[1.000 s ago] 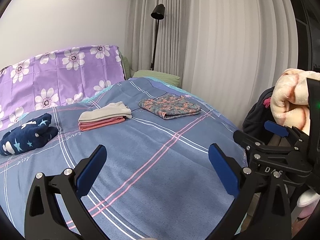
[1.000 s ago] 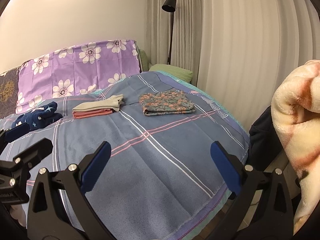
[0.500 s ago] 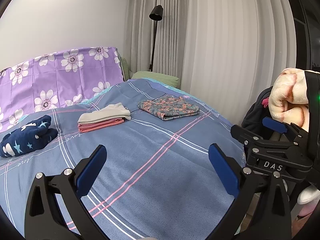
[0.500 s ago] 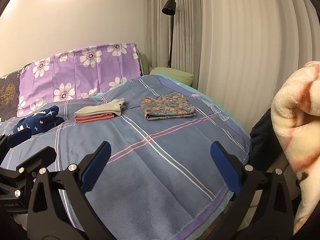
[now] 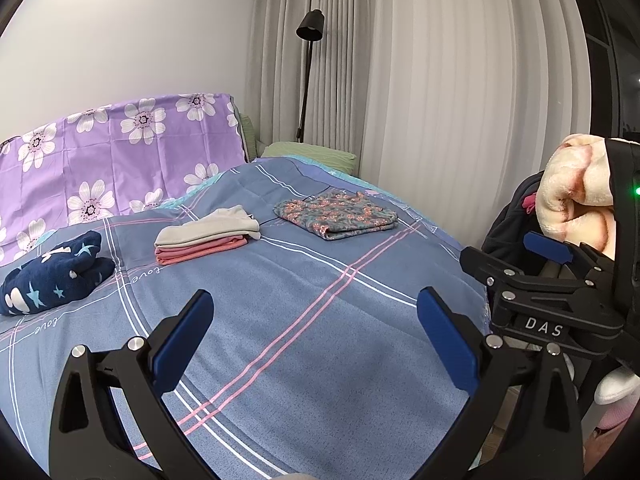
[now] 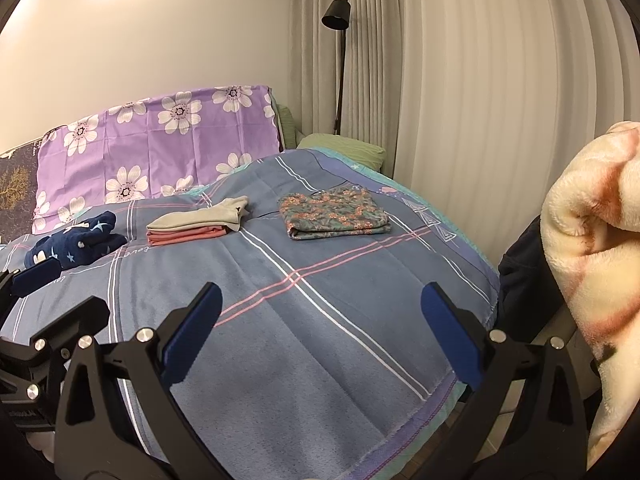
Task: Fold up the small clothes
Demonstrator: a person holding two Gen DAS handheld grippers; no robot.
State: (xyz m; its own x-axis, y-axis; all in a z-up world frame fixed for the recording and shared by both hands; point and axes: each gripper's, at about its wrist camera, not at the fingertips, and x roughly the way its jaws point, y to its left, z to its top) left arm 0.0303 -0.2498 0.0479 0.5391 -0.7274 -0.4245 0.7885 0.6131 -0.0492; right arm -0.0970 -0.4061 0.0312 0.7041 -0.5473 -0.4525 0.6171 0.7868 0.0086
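Observation:
Three small garments lie far out on the blue plaid bedspread [image 5: 304,320]. A folded floral piece [image 5: 336,214] [image 6: 333,212] rests at the right. A folded beige-on-pink stack [image 5: 204,240] [image 6: 196,226] sits in the middle. A bunched navy star-print piece [image 5: 52,274] [image 6: 76,246] lies at the left. My left gripper [image 5: 316,332] hovers open over the near bedspread, holding nothing. My right gripper [image 6: 320,328] is open too, above the bed's near corner, well short of the clothes. In the left wrist view the right gripper [image 5: 552,280] shows from the side.
A purple flowered pillow [image 5: 100,168] leans against the headboard wall. A green pillow [image 6: 344,150] and a black floor lamp [image 6: 338,40] stand by the pale curtains. A fluffy cream blanket [image 6: 592,248] over dark clothing hangs at the right, beside the bed's edge.
Both views have shifted slightly, with the bed and clothes sitting a little lower and further off. Both grippers stay open and the clothes have not moved.

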